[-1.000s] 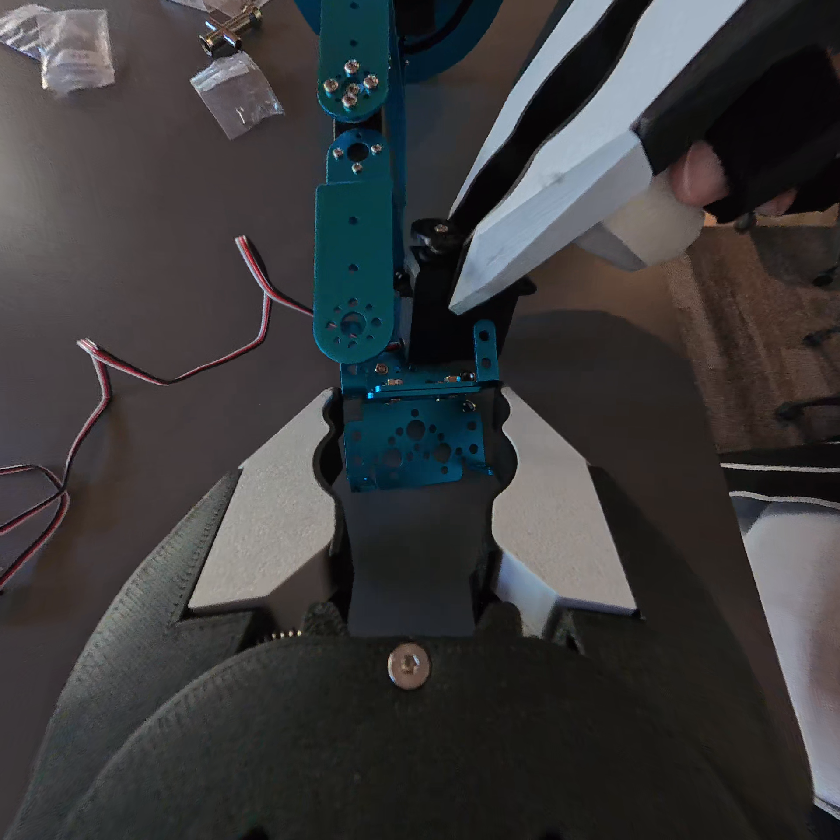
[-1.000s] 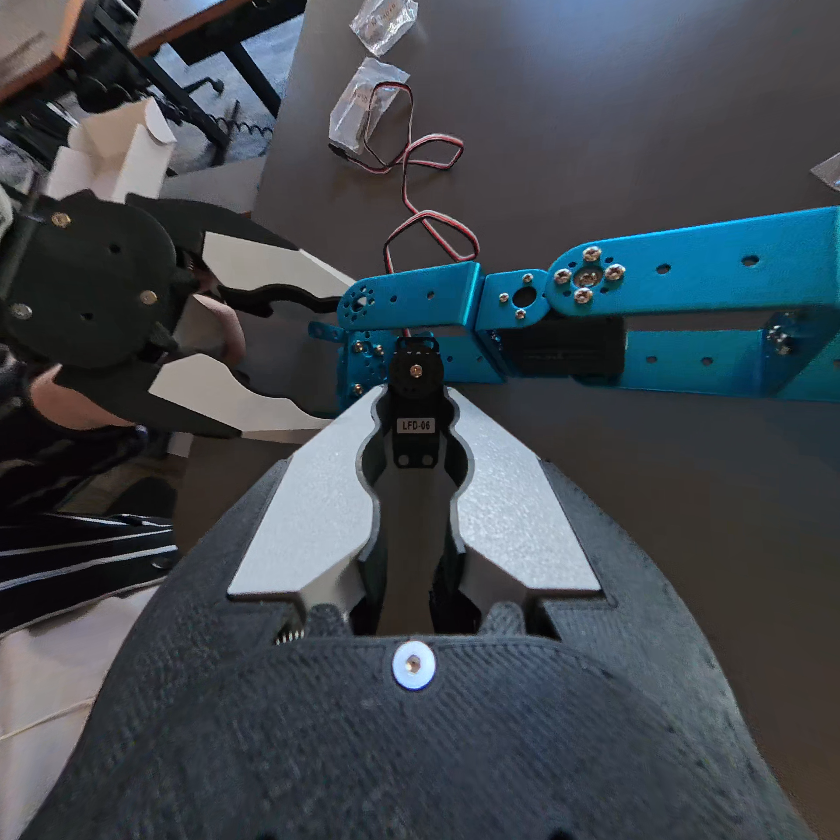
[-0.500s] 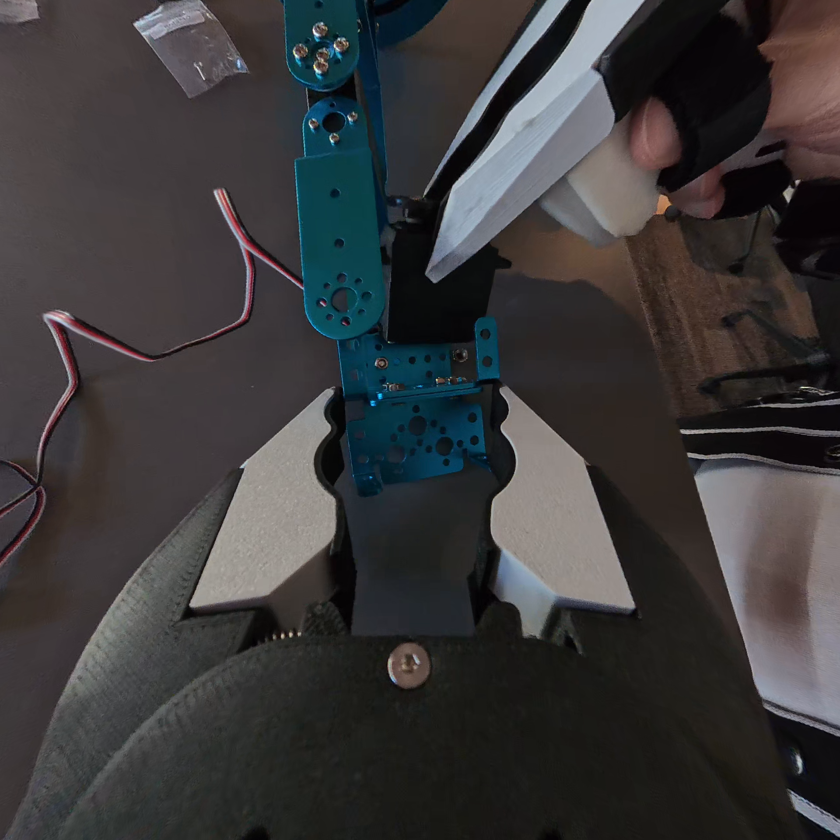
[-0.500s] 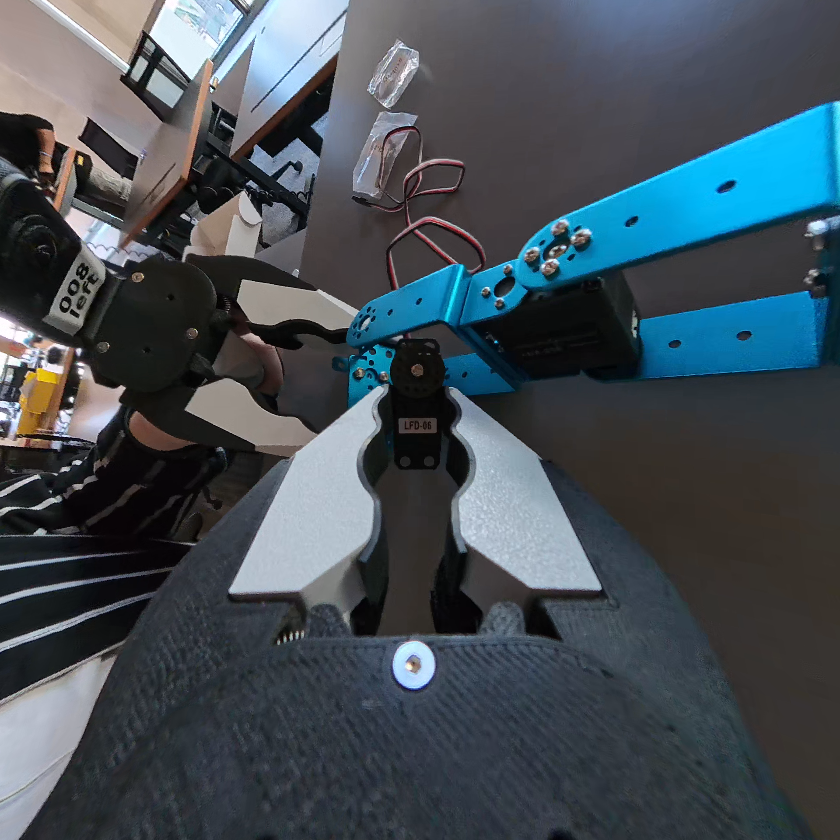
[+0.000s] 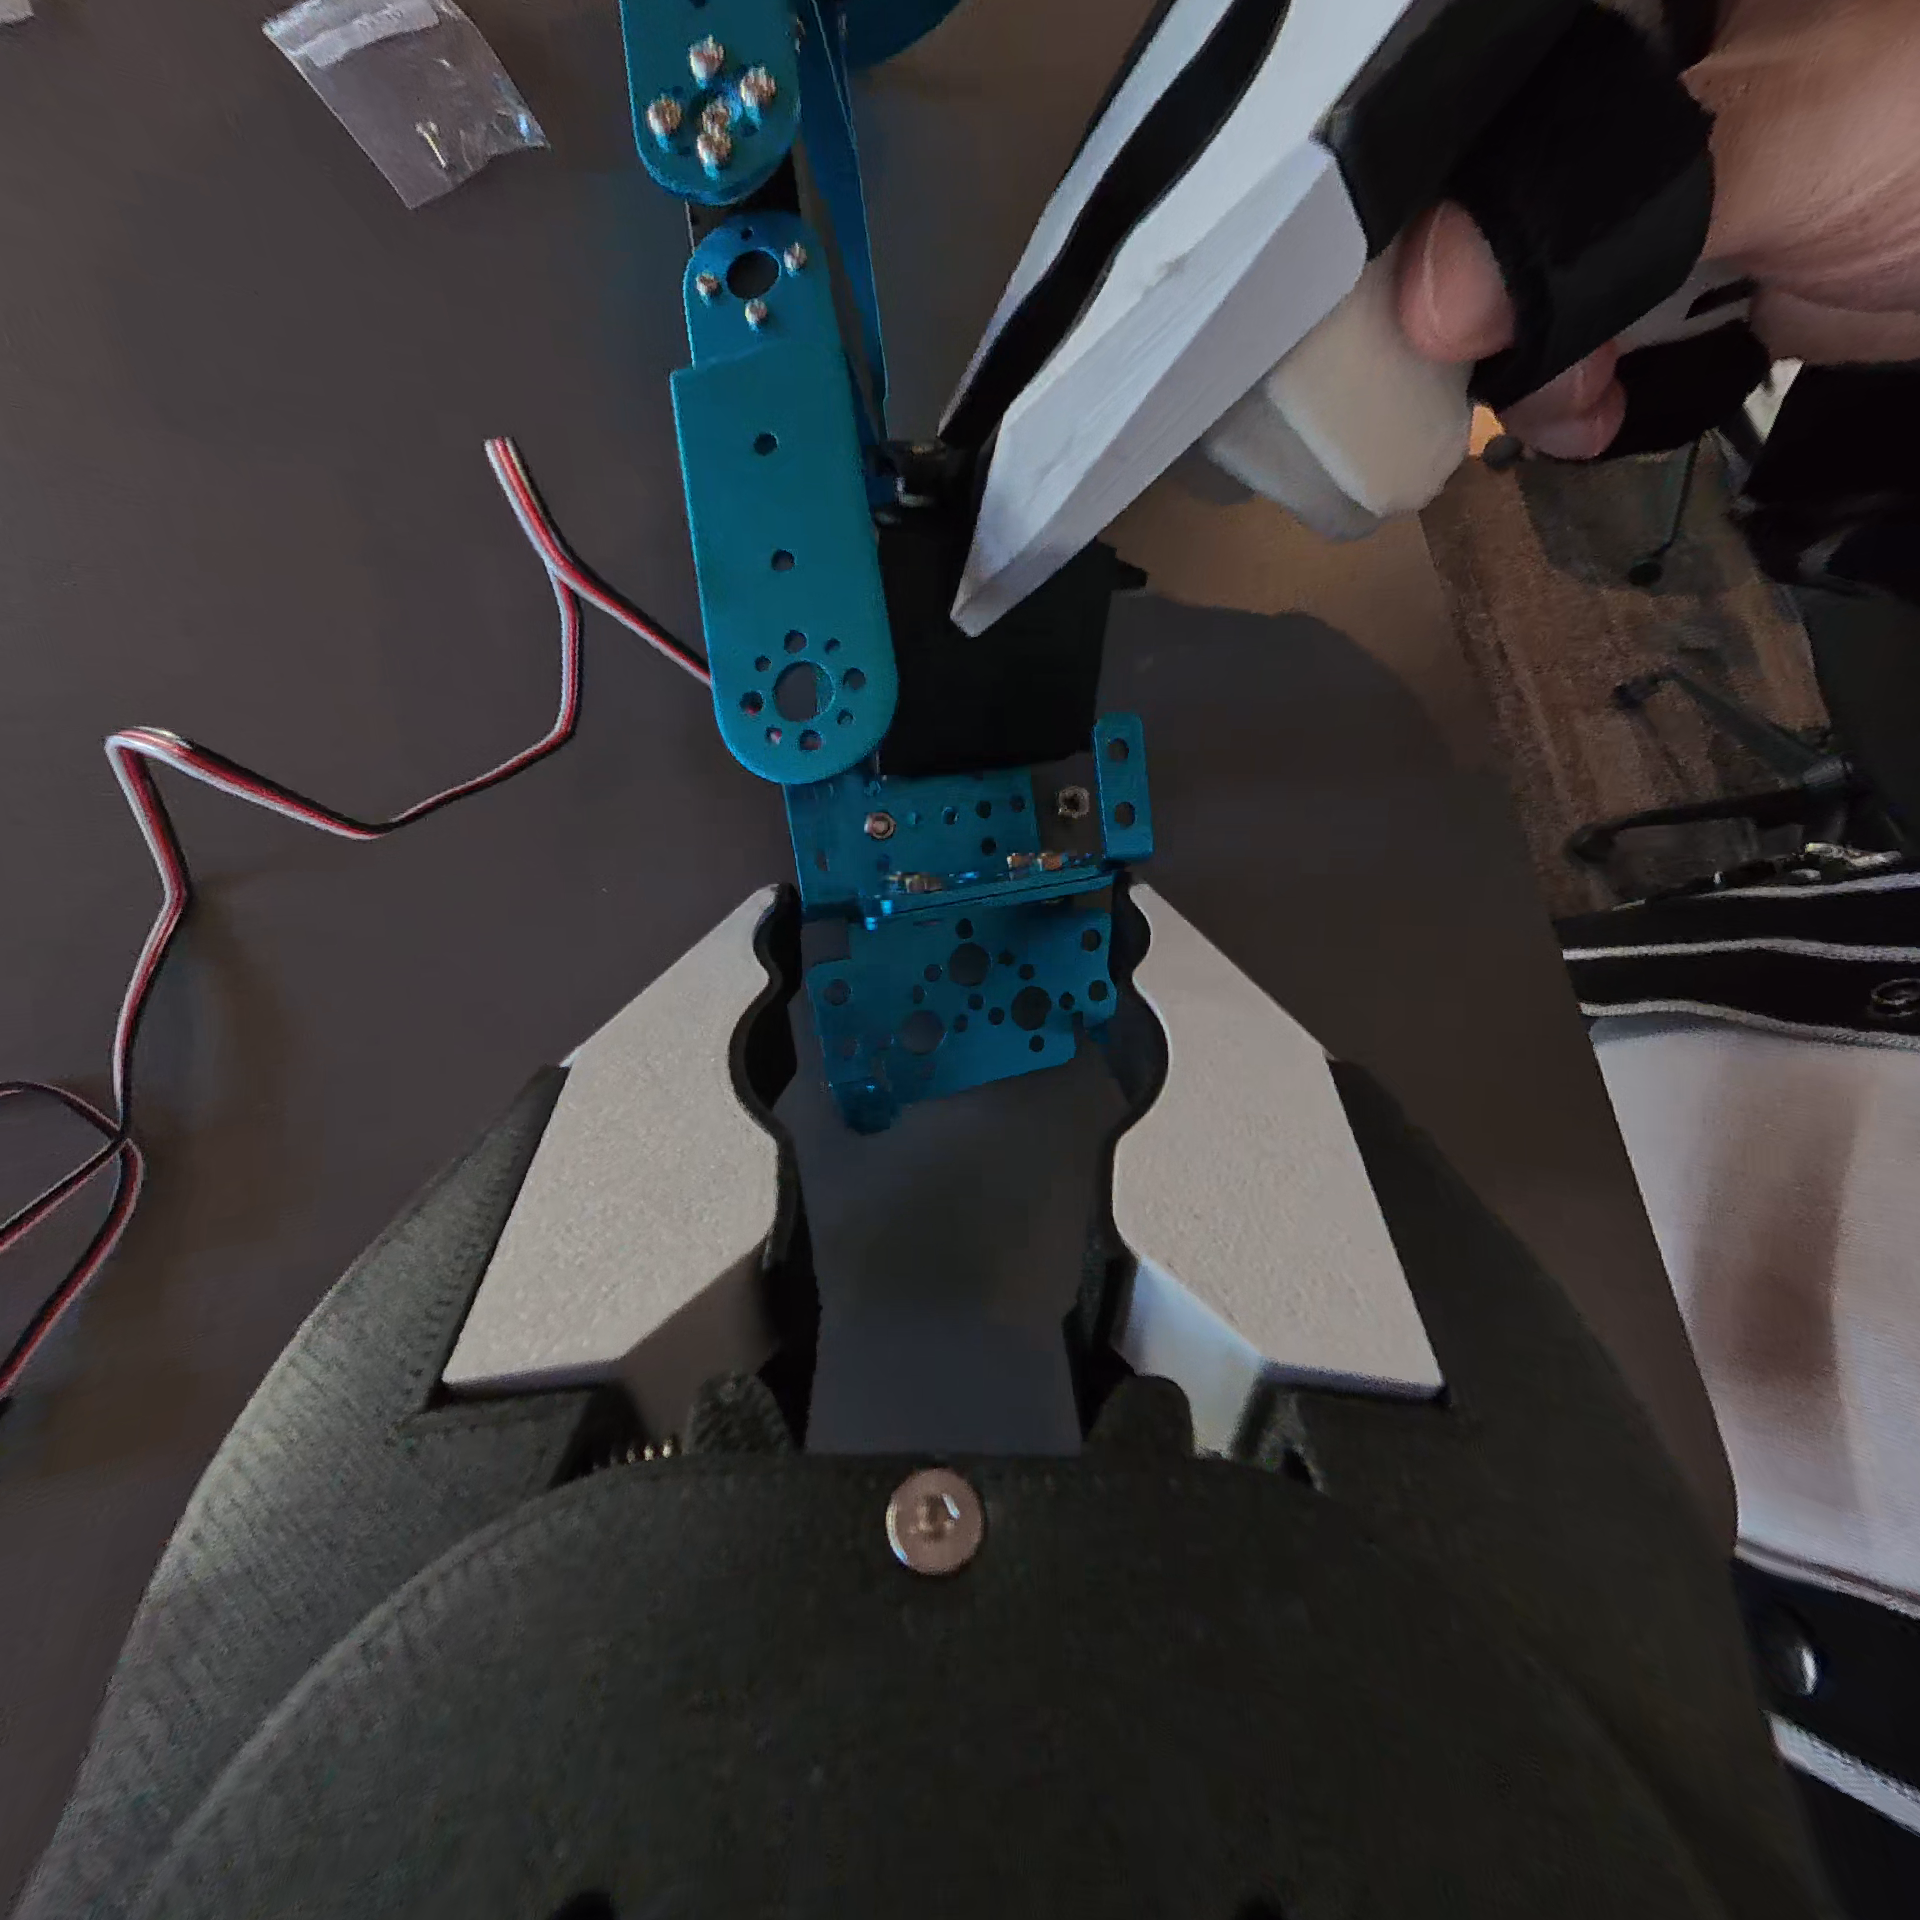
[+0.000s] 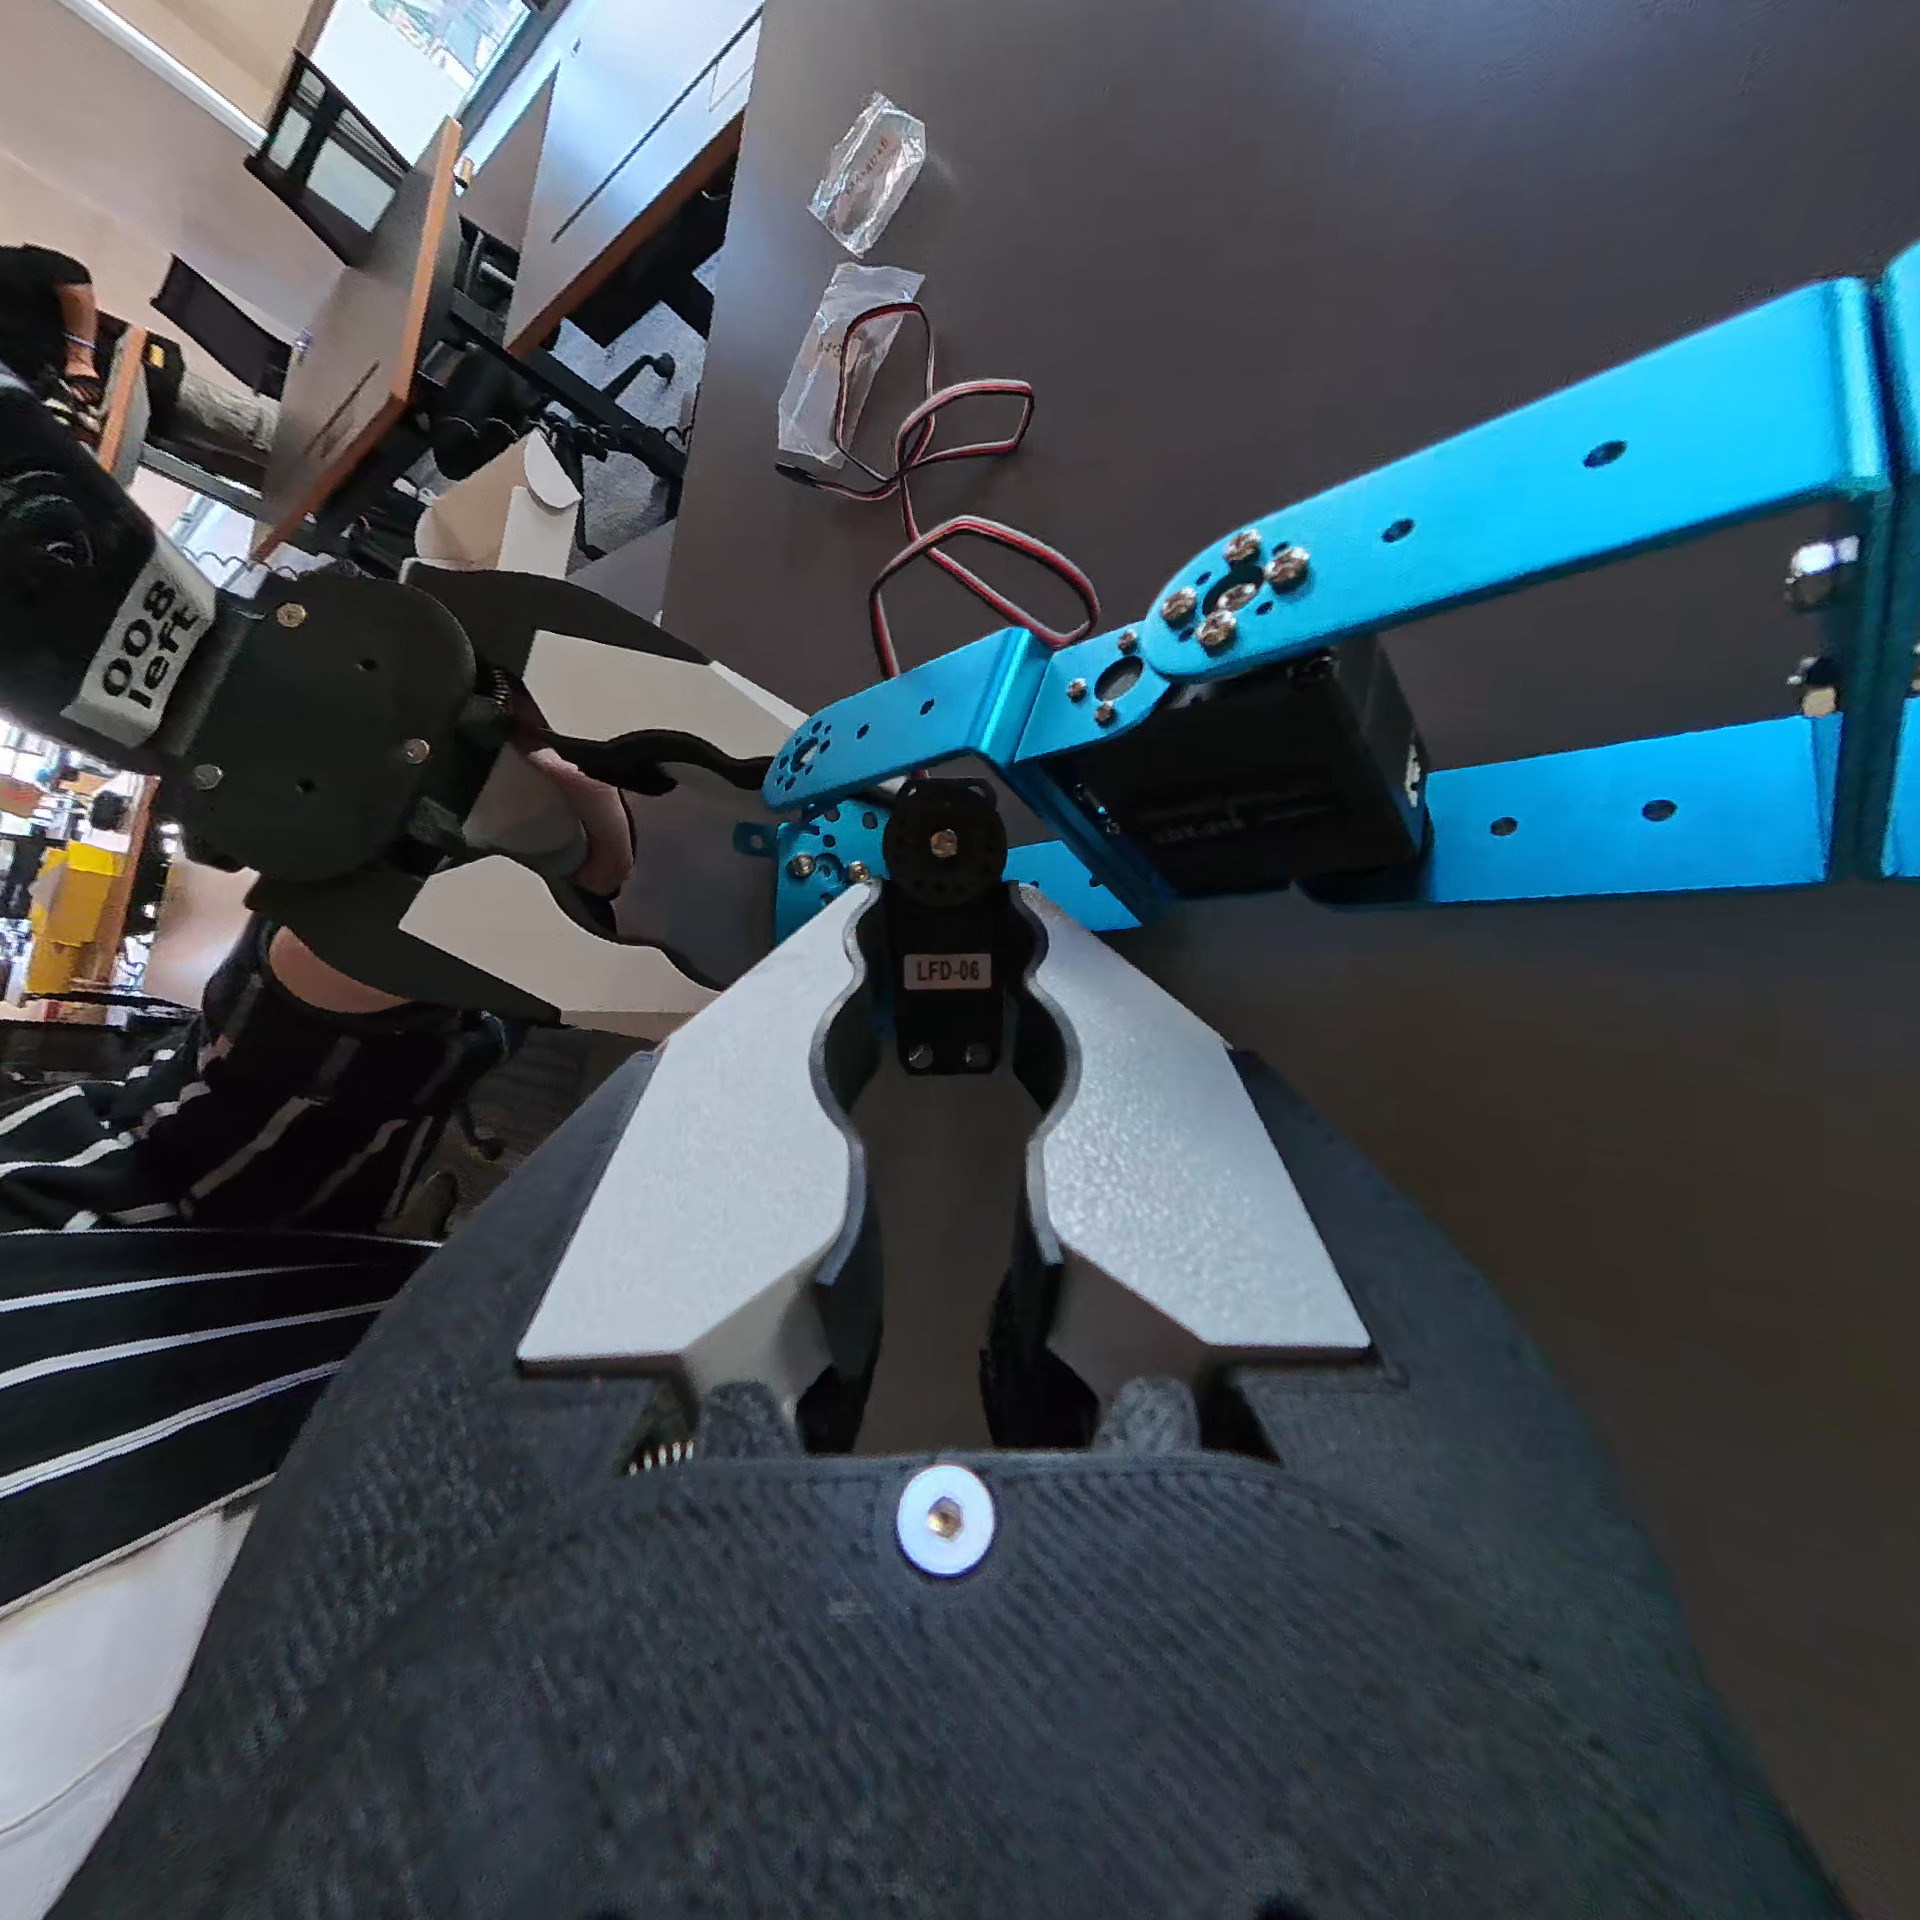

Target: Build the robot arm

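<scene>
A blue metal arm assembly (image 5: 779,520) lies over the dark table (image 5: 312,520). My left gripper (image 5: 956,914) is shut on the blue perforated end bracket (image 5: 961,997) of that assembly. My right gripper (image 6: 943,894) is shut on a small black servo (image 6: 940,914) with a round horn, held against the bracket (image 6: 821,862). In the left wrist view the right gripper (image 5: 956,520) comes in from the upper right, over the servo (image 5: 997,686). In the right wrist view the left gripper (image 6: 756,862) reaches in from the left, and the blue arm (image 6: 1455,540) with a larger black servo (image 6: 1247,779) runs off right.
A red, white and black servo cable (image 5: 343,810) loops on the table left of the arm; it also shows in the right wrist view (image 6: 977,540). Clear plastic bags (image 5: 405,94) (image 6: 868,171) lie farther off. The table edge (image 5: 1455,727) and a person's striped clothing (image 6: 156,1299) are close by. Some 5 cm of space lies between my two pairs of fingers.
Both grippers keep their holds. The right wrist view has tilted, so the blue arm now slopes up to the right. The bracket has twisted slightly between the left fingers.
</scene>
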Available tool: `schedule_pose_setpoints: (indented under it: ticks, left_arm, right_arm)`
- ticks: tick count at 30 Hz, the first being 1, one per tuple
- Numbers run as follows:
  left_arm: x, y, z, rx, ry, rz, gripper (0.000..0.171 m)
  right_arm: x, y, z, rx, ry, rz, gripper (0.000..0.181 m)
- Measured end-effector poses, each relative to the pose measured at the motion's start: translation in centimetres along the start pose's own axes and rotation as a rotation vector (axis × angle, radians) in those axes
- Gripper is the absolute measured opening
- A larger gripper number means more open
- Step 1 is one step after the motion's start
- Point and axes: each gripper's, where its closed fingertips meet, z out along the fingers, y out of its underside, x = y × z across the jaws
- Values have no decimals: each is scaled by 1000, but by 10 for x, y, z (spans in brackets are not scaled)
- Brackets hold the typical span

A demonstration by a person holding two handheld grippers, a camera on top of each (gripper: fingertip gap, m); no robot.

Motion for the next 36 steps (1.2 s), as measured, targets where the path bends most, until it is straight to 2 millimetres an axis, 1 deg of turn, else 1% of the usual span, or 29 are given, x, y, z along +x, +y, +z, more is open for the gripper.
schedule_pose_setpoints:
  ticks: [1,3,4,6,8,11,14,19,24,27,28,29,36]
  left_arm:
    - [-2,2,-2,-18,-4,9,59]
    - [-7,-1,-10,3,-11,25,57]
    - [-5,-4,-15,30,13,13,57]
    - [2,-6,-19,58,93,-40,66]
    - [6,-4,-17,56,126,-61,65]
    - [2,4,-10,24,56,-14,65]
    - [2,7,-5,19,17,10,61]
    - [2,8,-9,33,-9,-37,61]
    - [-2,13,-11,23,-103,-23,66]
    - [-2,14,-11,24,-134,-17,60]
    - [-1,15,-11,22,-130,-12,53]
    - [1,15,-11,19,-120,-13,50]
    - [0,18,-15,1,-112,-17,49]
  right_arm:
    - [0,0,0,-2,1,-2,19]
    - [0,0,1,-4,0,-1,19]
    - [0,0,1,-5,2,-4,19]
    - [0,1,2,-9,9,-13,19]
    - [0,2,2,-10,14,-16,19]
    - [0,3,2,-13,16,-16,19]
    - [0,3,2,-13,6,-10,19]
    - [0,4,2,-2,-19,19,19]
    - [-1,5,2,14,-79,100,19]
    - [-3,5,2,22,-116,141,19]
    - [-3,6,3,22,-125,151,19]
    - [-4,7,3,22,-134,160,19]
    - [-5,9,4,28,-155,183,19]
